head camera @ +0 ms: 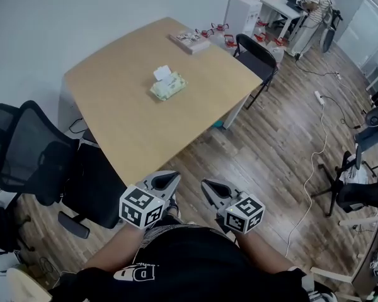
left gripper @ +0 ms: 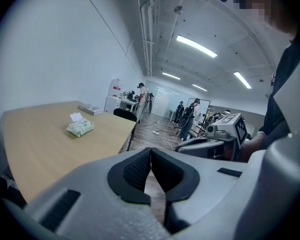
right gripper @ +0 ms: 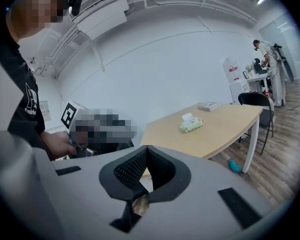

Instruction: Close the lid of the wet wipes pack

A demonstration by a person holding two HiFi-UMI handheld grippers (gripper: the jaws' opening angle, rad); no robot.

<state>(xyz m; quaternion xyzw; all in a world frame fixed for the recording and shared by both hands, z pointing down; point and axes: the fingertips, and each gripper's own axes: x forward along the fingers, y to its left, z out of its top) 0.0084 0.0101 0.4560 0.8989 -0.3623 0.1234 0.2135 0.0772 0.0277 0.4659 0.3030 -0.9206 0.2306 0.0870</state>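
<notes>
Left tool (head camera: 169,181) and right tool (head camera: 211,189) both have jaws pressed together, holding nothing; the wipes pack (head camera: 169,85), lid flipped up, lies on the desk (head camera: 126,131), well apart from both.

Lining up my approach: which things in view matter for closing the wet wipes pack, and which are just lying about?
For the job: wet wipes pack, its raised white flap, left tool and right tool, both shut, empty.
Lying about: booklets at the far edge of the table, black office chair, folding chair.
</notes>
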